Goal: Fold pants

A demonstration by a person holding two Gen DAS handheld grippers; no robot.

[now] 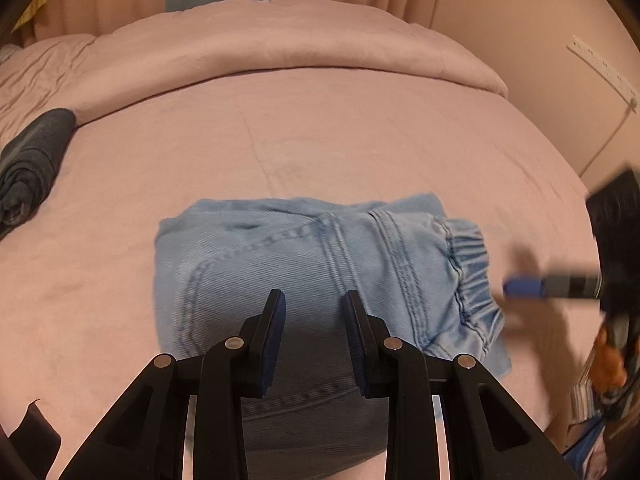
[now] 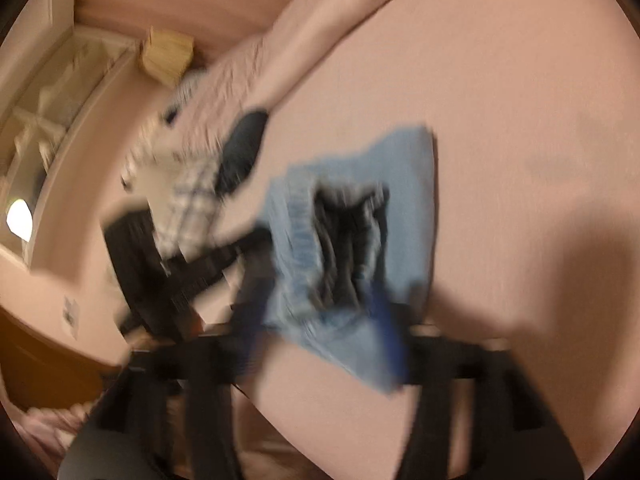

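Note:
The light blue denim pants (image 1: 320,264) lie folded into a compact block on the pink bed (image 1: 320,128), elastic waistband at the right. My left gripper (image 1: 314,300) is open and empty, its fingers just above the near part of the pants. The right gripper (image 1: 520,286) shows blurred at the right, beside the waistband; its blue-padded fingers point left. In the right wrist view all is motion-blurred: the pants (image 2: 400,184) lie ahead, and my right gripper (image 2: 320,320) stands with its fingers apart and nothing between them.
A rolled dark grey garment (image 1: 28,168) lies at the left of the bed. A folded pink duvet (image 1: 280,44) crosses the back. A plaid cloth (image 2: 192,208) lies beyond the dark garment. A wall is at the right.

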